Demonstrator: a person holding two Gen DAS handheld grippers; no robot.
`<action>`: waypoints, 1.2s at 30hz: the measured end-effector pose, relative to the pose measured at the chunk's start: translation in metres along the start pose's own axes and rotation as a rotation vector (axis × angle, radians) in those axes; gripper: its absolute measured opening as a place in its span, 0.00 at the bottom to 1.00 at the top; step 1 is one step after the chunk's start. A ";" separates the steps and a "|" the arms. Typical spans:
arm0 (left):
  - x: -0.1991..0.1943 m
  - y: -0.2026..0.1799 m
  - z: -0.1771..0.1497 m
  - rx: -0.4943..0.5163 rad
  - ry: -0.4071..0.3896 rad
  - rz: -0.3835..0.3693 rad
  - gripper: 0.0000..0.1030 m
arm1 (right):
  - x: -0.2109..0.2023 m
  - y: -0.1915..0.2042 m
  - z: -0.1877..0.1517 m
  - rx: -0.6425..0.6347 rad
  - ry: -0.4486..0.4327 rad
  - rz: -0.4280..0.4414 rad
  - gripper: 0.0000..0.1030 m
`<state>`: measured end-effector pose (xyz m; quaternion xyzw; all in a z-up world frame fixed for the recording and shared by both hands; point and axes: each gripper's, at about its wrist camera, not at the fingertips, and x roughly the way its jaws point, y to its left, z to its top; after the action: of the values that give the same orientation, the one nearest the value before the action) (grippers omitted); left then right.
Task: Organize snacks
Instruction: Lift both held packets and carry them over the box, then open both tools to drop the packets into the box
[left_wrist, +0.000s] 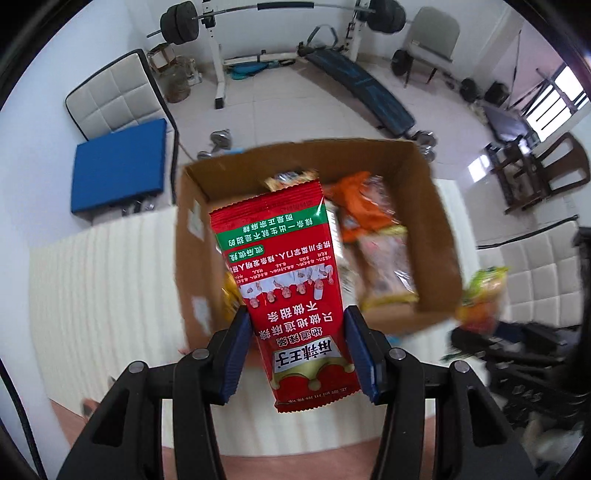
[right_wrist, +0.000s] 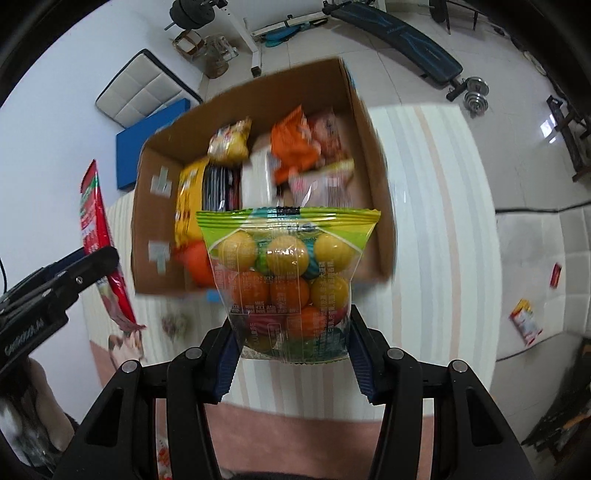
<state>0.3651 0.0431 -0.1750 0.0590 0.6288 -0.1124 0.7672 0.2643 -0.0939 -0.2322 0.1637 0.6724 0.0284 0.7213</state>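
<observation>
Two wrist fisheyes, both aimed down and forward over the same box

The left wrist view looked along its fingers at the open brown cardboard box (left_wrist: 436, 206) from close above; the right wrist view faced that box (right_wrist: 373, 155) from slightly farther right. Both shared the cream ribbed mat (left_wrist: 110, 280) (right_wrist: 436, 206) and, beyond it, the black sit-up bench (left_wrist: 369, 88) (right_wrist: 406, 29).

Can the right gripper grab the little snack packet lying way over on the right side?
Probably not right now. The right gripper is already shut on the gumball bag, so it has no room for the small packet, which lies off to the side, away from the cardboard box.
</observation>
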 end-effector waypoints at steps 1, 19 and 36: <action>0.006 0.006 0.009 -0.001 0.011 0.014 0.47 | 0.000 -0.001 0.014 0.002 0.004 -0.018 0.54; 0.127 0.060 0.069 -0.023 0.299 0.144 0.49 | 0.064 -0.033 0.056 0.098 0.179 -0.114 0.62; 0.089 0.064 0.057 -0.105 0.195 0.069 0.83 | 0.036 -0.001 0.048 0.028 0.088 -0.158 0.89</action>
<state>0.4512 0.0828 -0.2535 0.0509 0.7032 -0.0465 0.7076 0.3143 -0.0949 -0.2648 0.1188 0.7144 -0.0309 0.6889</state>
